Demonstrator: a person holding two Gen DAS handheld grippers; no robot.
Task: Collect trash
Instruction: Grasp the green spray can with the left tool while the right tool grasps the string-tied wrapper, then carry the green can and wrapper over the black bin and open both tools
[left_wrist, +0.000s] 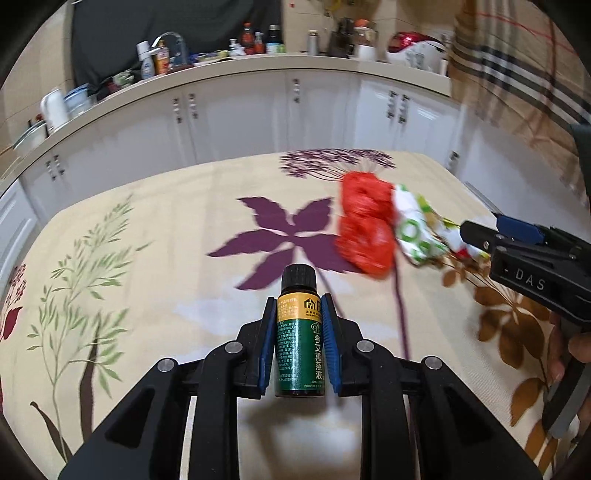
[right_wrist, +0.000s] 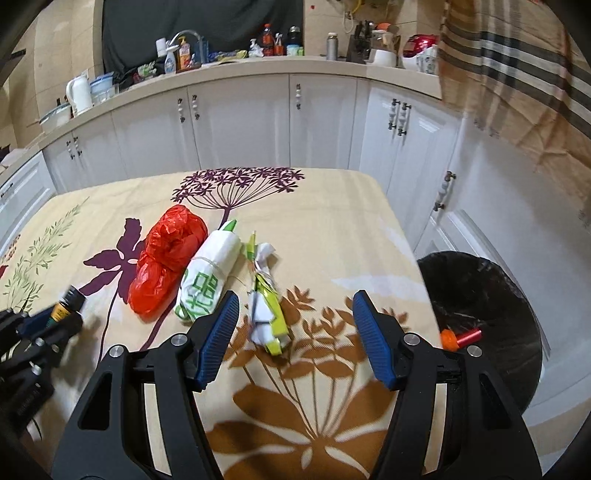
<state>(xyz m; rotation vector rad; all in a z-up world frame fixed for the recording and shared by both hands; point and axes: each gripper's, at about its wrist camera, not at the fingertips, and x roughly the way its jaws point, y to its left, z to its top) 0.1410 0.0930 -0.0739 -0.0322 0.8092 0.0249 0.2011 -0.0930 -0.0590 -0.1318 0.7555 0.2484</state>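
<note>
My left gripper (left_wrist: 300, 325) is shut on a small dark bottle (left_wrist: 300, 336) with a green and yellow label and black cap, held upright above the flowered tablecloth (left_wrist: 147, 258). The same bottle (right_wrist: 68, 304) shows at the left edge of the right wrist view. My right gripper (right_wrist: 291, 328) stands open over the cloth, its blue pads apart. A crumpled white and green wrapper (right_wrist: 266, 306) lies between and just beyond them, untouched. A red plastic bag (right_wrist: 166, 258) and a white bag with green print (right_wrist: 208, 275) lie further left. The right gripper (left_wrist: 476, 232) reaches toward the wrappers.
A black-lined trash bin (right_wrist: 480, 295) stands off the table's right edge, with an orange and red item (right_wrist: 460, 338) inside. White kitchen cabinets (right_wrist: 240, 118) and a cluttered counter run behind. A checked cloth (right_wrist: 517, 74) hangs at the upper right.
</note>
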